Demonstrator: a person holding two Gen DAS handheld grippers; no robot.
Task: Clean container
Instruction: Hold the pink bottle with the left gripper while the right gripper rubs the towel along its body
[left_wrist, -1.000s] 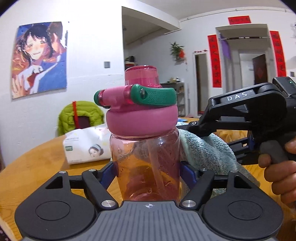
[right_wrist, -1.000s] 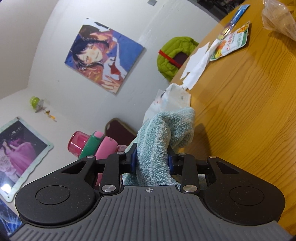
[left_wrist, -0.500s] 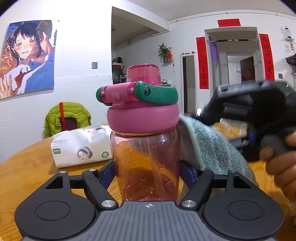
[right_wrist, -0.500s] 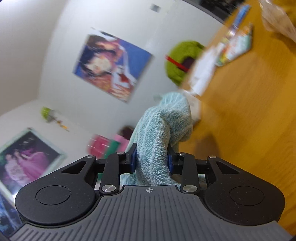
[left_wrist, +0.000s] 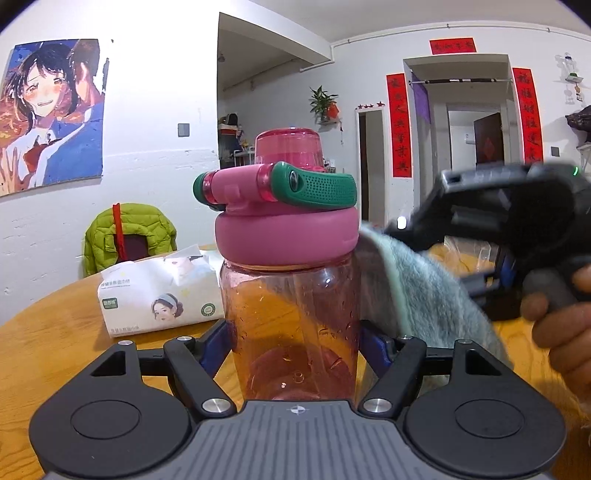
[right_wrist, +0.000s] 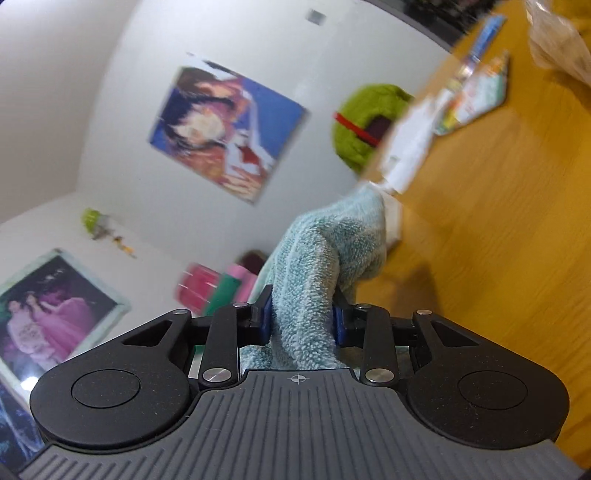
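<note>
Left hand-held gripper (left_wrist: 293, 341) clamps the clear pink plastic bottle (left_wrist: 291, 325); right hand-held gripper (right_wrist: 303, 321) pinches a fluffy teal towel (right_wrist: 325, 258)

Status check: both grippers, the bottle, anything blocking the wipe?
Left gripper shut on pink bottle, upright. Right gripper shut on teal towel, towel against bottle's side under the lid. Tissue pack behind, apart. Nothing blocking.

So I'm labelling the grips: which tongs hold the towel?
The right tongs, shut on the teal towel; the left tongs clamp the pink bottle.
</note>
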